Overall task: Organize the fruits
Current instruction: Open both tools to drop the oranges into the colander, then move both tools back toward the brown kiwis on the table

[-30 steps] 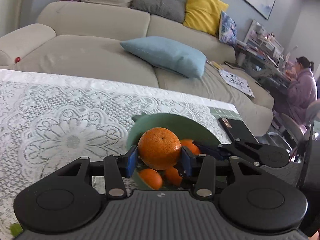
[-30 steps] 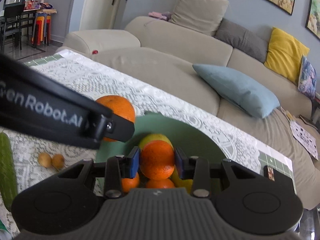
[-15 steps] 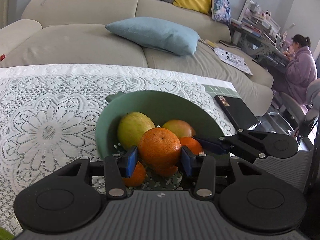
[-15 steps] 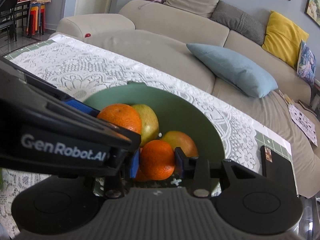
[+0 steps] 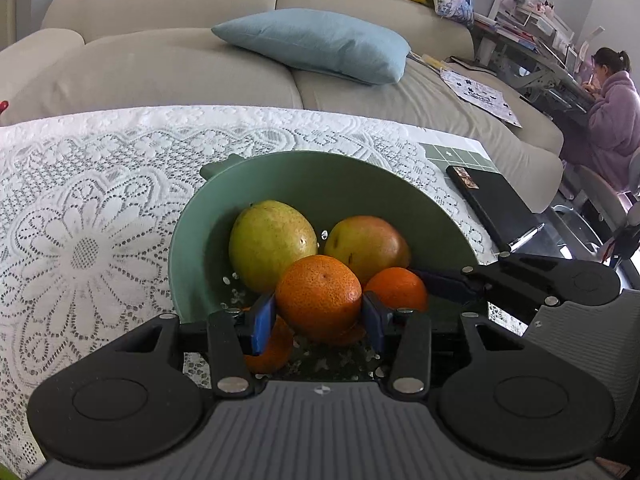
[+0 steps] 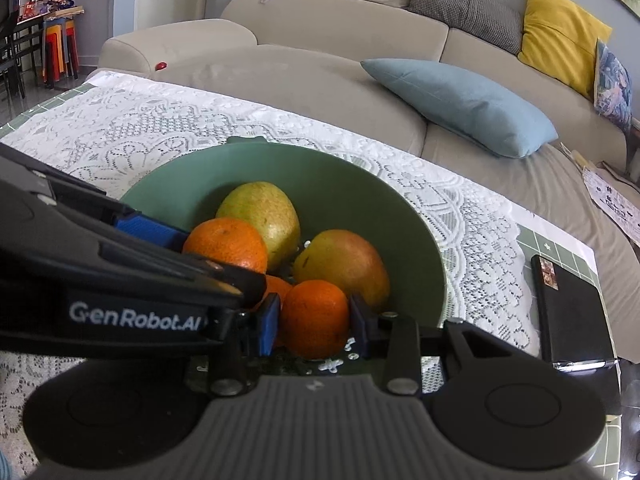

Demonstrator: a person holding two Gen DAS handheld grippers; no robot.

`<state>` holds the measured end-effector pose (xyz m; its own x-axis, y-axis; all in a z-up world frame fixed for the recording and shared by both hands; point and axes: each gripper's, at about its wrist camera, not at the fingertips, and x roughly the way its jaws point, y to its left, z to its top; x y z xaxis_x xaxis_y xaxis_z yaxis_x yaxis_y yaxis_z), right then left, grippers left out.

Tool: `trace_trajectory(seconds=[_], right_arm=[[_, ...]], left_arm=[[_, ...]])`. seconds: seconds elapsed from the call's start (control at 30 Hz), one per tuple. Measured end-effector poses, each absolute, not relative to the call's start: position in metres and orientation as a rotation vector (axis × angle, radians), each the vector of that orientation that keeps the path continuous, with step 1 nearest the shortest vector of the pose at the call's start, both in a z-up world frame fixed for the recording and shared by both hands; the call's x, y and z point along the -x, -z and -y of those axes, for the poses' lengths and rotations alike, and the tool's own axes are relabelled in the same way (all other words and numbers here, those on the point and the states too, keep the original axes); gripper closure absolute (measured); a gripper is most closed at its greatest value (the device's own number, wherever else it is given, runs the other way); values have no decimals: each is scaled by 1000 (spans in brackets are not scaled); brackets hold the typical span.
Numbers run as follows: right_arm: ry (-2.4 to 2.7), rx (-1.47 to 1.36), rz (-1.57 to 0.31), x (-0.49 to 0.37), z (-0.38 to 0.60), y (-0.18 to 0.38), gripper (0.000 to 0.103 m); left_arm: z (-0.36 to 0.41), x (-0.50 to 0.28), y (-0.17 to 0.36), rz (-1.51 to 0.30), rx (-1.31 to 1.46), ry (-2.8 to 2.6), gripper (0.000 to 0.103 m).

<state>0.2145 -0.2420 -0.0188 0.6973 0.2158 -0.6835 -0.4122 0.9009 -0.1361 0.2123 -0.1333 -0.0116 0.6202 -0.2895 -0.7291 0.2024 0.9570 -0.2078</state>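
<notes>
nearest, the left gripper (image 5: 319, 317) has its jaws clenched on a big orange (image 5: 319, 298), and the right gripper (image 6: 314, 325) grips a smaller orange (image 6: 315, 318), both low inside the green bowl (image 5: 360, 176) on the bench. behind sit two mangoes. the step looks like setting down; next, each should let go and lift clear.

Soft, even daylight fills both views, no hard shadows anywhere. The lace cloth (image 5: 100, 208) reads bright, close to washed out at its far edge. Fisheye bending curves the sofa (image 6: 320, 40) and worktop edge towards the frame borders. Corners darken. The near gripper body (image 6: 316, 432) sits slightly soft; the fruit stays crisp.
</notes>
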Motion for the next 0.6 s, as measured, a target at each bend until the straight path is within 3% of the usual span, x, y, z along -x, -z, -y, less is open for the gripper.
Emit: trace_trajectory(seconds=[0.3, 0.37, 0.53, 0.6], right_arm=[[-348, 277, -720, -211, 245, 18, 67], [-346, 276, -719, -211, 246, 17, 61], [-334, 276, -706, -209, 246, 14, 58], [-320, 276, -694, -206, 247, 11, 49]], left_arm=[[135, -214, 12, -854, 99, 288, 45], [135, -215, 12, -851, 96, 282, 41], [134, -210, 7, -831, 100, 291, 37], [132, -206, 3, -812, 95, 289, 36]])
